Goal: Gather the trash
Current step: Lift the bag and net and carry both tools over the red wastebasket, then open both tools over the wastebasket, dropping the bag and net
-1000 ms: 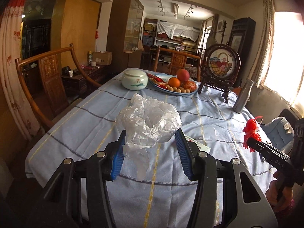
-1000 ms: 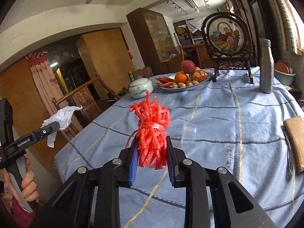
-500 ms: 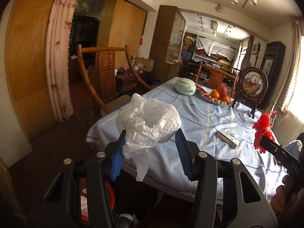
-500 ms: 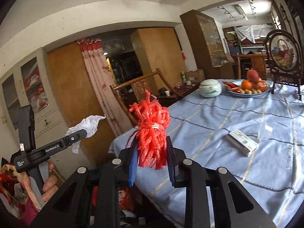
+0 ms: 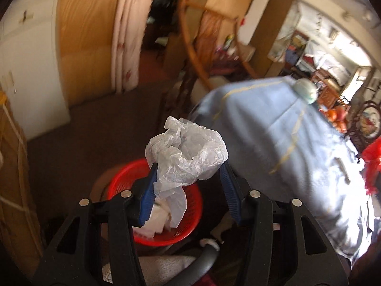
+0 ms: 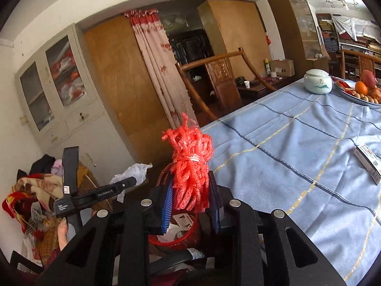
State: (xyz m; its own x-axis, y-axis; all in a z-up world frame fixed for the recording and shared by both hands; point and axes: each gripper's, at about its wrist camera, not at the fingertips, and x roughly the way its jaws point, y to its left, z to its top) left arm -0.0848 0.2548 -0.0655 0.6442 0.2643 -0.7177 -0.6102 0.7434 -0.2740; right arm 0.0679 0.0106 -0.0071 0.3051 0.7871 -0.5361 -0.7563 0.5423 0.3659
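both clamp trash: left gripper on plastic wrap, right gripper on red netting.

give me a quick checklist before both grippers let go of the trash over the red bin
1. Left gripper holds the crumpled white plastic: ok, pinched between the blue pads.
2. Plastic sits above the red bin: ok in the left wrist view; exact height cannot tell.
3. Right gripper holds the red foam net: ok, clamped.
4. Net sits above the bin: cannot tell; the rim shows below the fingers, alignment unclear.
5. Bin has room: ok, white paper inside lies below the rim.
6. Grippers apart from each other: ok, a gap shows in the right wrist view.
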